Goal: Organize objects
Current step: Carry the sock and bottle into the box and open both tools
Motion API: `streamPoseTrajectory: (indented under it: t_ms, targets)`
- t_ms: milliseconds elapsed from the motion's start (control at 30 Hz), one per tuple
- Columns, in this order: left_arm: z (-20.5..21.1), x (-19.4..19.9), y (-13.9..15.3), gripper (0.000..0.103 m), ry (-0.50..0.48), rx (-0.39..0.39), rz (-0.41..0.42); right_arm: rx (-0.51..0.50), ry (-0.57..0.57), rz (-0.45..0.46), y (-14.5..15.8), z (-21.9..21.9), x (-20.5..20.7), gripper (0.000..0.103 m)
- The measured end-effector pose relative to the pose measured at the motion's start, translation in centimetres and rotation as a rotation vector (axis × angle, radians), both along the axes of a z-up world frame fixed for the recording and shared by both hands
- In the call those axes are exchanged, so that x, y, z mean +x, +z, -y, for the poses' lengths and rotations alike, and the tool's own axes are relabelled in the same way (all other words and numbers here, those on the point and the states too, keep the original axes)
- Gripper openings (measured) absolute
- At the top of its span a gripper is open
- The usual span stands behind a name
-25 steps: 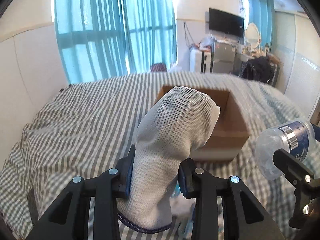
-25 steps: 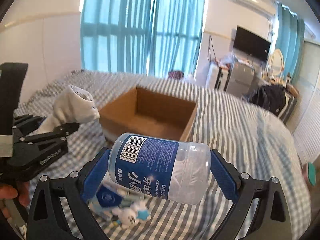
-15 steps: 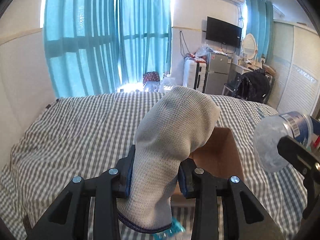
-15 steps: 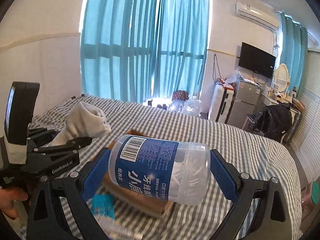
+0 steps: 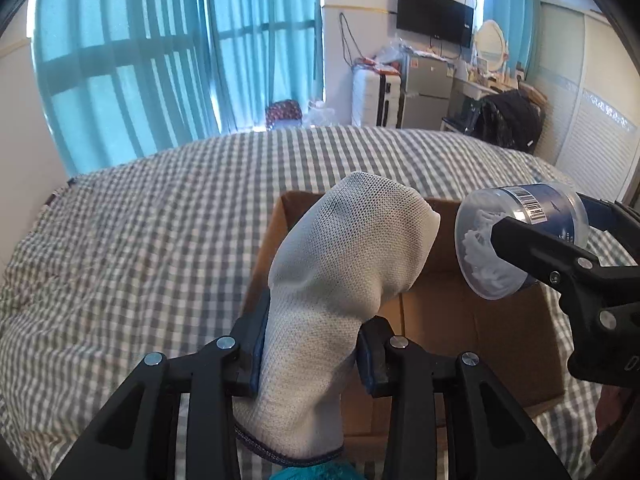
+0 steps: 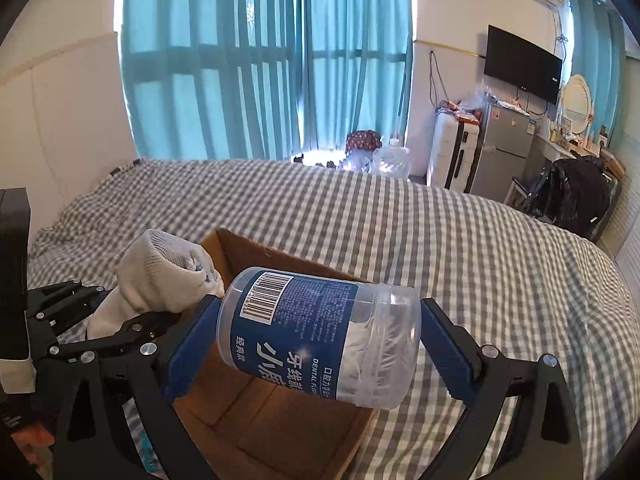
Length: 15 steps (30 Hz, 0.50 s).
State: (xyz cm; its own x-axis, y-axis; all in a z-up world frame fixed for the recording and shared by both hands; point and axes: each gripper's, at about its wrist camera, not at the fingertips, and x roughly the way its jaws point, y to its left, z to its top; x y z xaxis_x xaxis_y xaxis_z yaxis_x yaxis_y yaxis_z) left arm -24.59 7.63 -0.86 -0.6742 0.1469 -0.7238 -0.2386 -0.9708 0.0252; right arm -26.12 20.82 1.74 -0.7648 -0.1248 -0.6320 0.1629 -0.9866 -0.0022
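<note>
- Bed: checked cover, carries the box.
- Box: open, near centre, ready to take items.
- Jar: pinched sideways in right tool, over the box, likely for dropping in.
- Sock: pinched upright in left tool, at the box's near-left edge.

Both wrist views look forward along their fingers, close above the bed, facing the curtained window. Shared: cardboard box, sock, jar.
</note>
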Motion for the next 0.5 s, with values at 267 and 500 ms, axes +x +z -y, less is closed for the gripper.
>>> streamPoseTrajectory:
  t_ms: [267, 500]
  targets:
    - [-0.9, -0.2, -1.7, 0.070, -0.026, 0.008, 0.043, -0.025, 0.001, 0.054, -1.5, -0.5, -0.9, 0.099]
    - [-0.6, 2.9, 2.1, 0.101, -0.029, 0.030, -0.012, 0.014, -0.030, -0.032, 2.1, -0.3, 2.3, 0.103]
